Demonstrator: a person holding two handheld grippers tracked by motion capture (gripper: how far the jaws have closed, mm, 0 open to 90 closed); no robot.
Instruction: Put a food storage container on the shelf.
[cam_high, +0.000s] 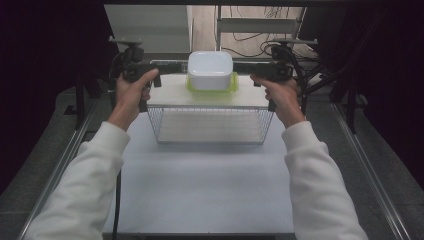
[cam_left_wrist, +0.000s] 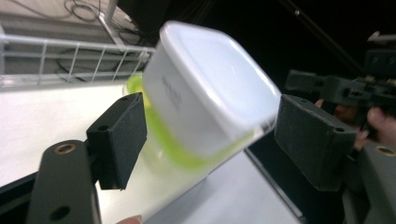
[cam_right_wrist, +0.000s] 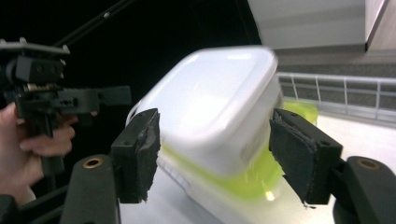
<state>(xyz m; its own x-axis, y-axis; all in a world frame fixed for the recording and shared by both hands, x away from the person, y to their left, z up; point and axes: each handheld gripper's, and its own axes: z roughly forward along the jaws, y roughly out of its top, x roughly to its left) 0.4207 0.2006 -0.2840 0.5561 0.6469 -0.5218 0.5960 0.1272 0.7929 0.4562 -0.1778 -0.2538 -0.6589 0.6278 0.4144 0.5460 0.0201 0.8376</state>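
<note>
White plastic formed the box (cam_high: 210, 67), which sat upside down on its green lid (cam_high: 232, 86) on a pale board (cam_high: 170, 95) laid across a wire basket (cam_high: 210, 127) at the far end of the desk (cam_high: 200, 190). On each side, the left hand-held gripper (cam_high: 162, 72) and the right hand-held gripper (cam_high: 252, 75) had their jaws spread wide, pads clear of the walls. That looked like a two-sided hold let go with the box resting safely.

Dark print on white container (cam_left_wrist: 205, 93) side, blurred, unreadable; no other text
</note>
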